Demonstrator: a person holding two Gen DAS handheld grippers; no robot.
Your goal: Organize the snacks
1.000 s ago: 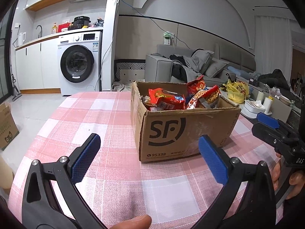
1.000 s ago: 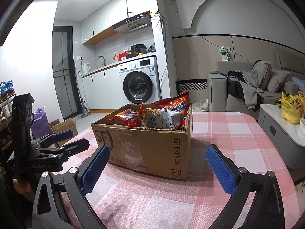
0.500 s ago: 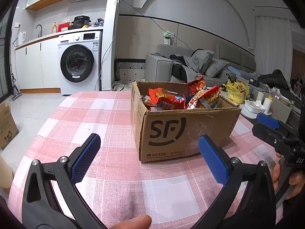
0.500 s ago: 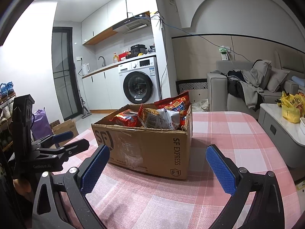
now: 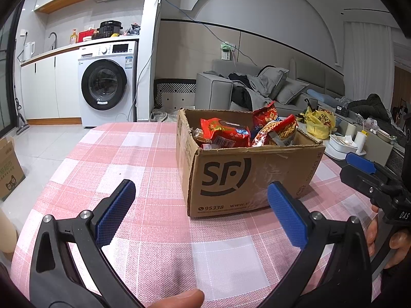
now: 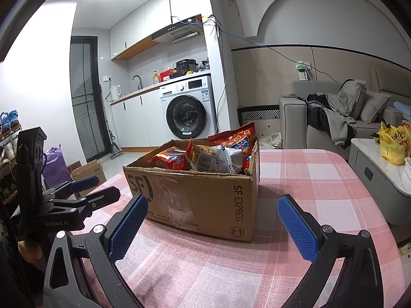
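A brown cardboard box [image 5: 246,177] printed SF stands on the pink checked tablecloth [image 5: 143,159], filled with several red and silver snack bags [image 5: 226,133]. My left gripper [image 5: 200,200] hovers open just in front of the box, with nothing between its blue pads. In the right wrist view the same box [image 6: 205,200] sits ahead with snack bags [image 6: 215,154] sticking out of its top. My right gripper [image 6: 213,215] is open and empty, a short way before the box's corner. Each gripper shows at the edge of the other's view.
A washing machine [image 5: 106,87] and a kitchen counter stand behind the table. A grey sofa [image 5: 259,89] with clothes lies beyond the box. A low side table [image 6: 380,177] with a yellow bag is at the right. A cardboard carton [image 5: 10,169] sits on the floor at the left.
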